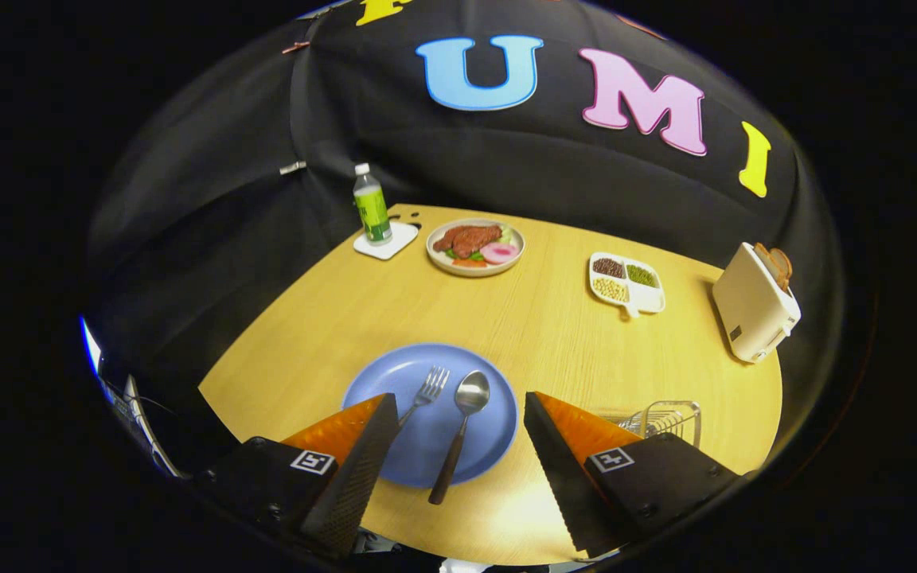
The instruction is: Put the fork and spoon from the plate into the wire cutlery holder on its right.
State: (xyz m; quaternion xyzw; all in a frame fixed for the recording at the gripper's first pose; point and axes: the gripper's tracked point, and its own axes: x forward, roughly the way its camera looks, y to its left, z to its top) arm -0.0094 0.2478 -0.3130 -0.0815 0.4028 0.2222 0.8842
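Both fingers of the gripper (458, 434) stand wide apart and hold nothing, hovering over the near edge of the blue plate (395, 374). Between them lie the fork (427, 390) and the spoon (462, 426), side by side, heads pointing away toward the far side of the wooden table (522, 318), handles toward the fingers. Behind the right finger sits the wire cutlery holder (665, 420).

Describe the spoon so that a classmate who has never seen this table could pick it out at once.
Start at the wooden table and find the blue plate nearest the open gripper, between its fingers. Two pieces of cutlery lie on it; the spoon is the right one, beside the fork. It has a round shiny bowl, not tines, and its dark handle overhangs the plate's near rim.
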